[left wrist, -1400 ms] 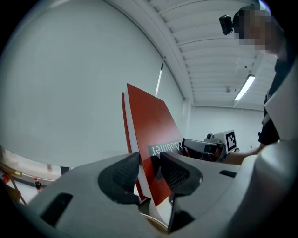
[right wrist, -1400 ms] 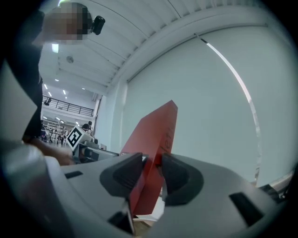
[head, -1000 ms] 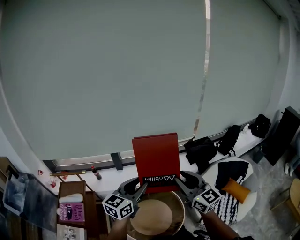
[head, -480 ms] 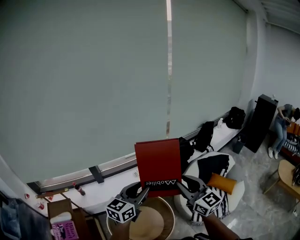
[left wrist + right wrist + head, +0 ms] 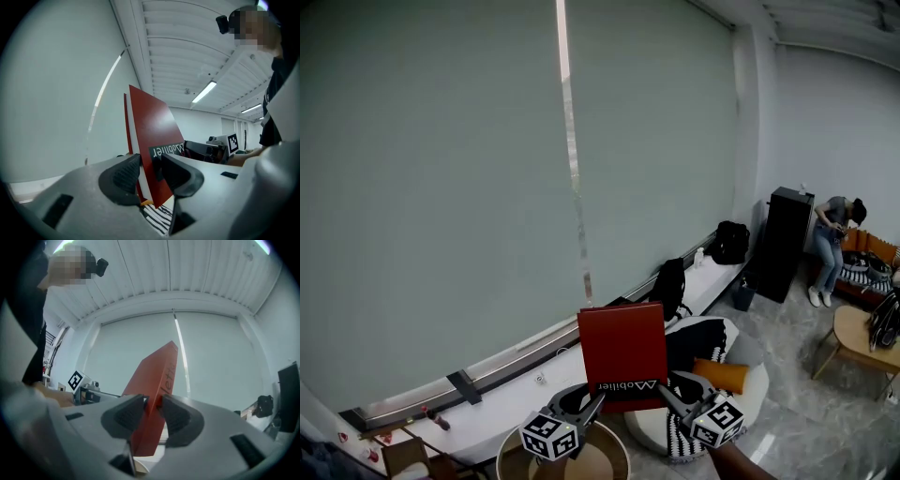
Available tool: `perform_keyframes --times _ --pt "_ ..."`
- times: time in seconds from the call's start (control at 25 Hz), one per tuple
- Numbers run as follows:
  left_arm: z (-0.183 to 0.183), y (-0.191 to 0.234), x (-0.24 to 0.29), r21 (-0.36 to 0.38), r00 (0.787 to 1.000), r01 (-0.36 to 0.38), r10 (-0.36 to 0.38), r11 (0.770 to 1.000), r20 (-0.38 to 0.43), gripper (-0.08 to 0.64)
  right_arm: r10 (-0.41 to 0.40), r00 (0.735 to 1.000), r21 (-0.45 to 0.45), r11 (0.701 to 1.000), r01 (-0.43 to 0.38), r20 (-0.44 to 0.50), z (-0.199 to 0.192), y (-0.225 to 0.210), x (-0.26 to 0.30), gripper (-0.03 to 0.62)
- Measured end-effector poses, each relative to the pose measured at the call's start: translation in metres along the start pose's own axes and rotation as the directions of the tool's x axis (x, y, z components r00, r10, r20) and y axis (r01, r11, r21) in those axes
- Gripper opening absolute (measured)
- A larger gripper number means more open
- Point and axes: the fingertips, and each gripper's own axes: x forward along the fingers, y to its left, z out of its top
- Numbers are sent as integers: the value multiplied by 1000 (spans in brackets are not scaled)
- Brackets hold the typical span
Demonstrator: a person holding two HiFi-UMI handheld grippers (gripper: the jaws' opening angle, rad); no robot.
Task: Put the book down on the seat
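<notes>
A red hardback book stands upright in the air, its white title band at the bottom edge. My left gripper is shut on its lower left corner and my right gripper on its lower right corner. In the left gripper view the book sits between the ribbed pads, and the left gripper pinches it. The right gripper clamps the book edge-on. Behind and right of the book lies the round white seat, carrying a black garment, an orange cushion and a striped cloth.
A round wooden table lies just below the grippers. Bags rest on the low window ledge. A black cabinet, a standing person and a small wooden table are at the right.
The view has swung to the right. The seat, the cabinet and the person have come into sight. Both grippers keep hold of the upright book.
</notes>
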Motion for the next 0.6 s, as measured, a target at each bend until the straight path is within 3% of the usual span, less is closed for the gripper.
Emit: perform_keyframes --times 0.6 --pt "-18 -131 139 11 984 172 -171 985 -49 158 -167 986 15 986 167 -12 10 -120 -149 137"
